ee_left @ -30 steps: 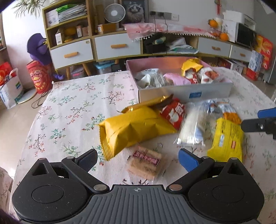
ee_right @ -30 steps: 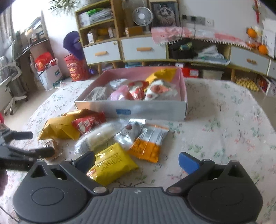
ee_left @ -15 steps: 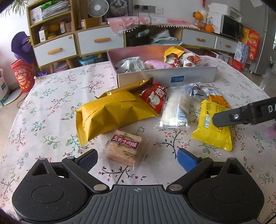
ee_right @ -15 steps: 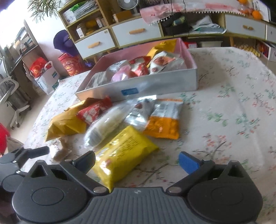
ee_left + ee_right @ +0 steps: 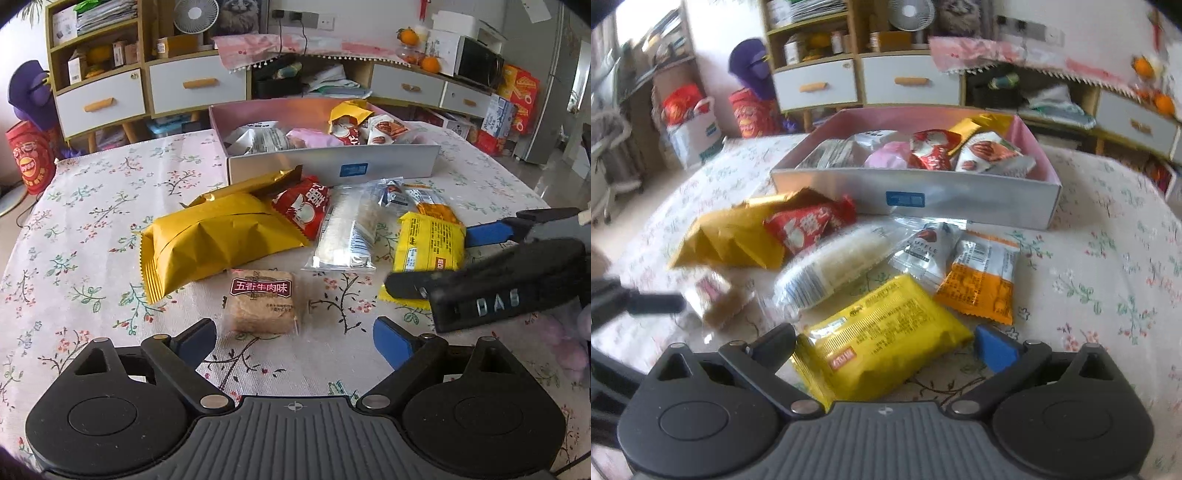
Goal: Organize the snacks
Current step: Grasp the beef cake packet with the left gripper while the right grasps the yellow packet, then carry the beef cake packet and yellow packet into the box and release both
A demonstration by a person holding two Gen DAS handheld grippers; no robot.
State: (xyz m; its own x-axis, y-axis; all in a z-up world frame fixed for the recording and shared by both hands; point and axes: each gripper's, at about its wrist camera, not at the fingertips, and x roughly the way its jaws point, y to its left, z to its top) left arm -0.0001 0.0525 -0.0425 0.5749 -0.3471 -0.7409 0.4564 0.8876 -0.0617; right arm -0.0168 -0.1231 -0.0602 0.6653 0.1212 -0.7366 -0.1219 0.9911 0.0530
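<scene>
Wrist cams, low, fwd-down; shared snack box point(image 5: 332, 166)

right gripper point(image 5: 884, 343) spread wide around the yellow snack packet point(image 5: 882, 339), pads not pressing it, orange packet point(image 5: 982, 282) and snack box point(image 5: 916, 197) beyond.

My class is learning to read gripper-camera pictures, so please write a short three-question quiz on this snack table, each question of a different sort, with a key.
1. True or false: the brown cake packet lies inside the box.
2. Which packet lies between the right tongs' fingers? A) red packet B) yellow packet C) orange packet
3. Fill in: the red packet rests partly on the big ____ bag.

Key
1. False: it lies on the tablecloth, in front of the left tongs.
2. B, the yellow packet.
3. Gold.
</scene>
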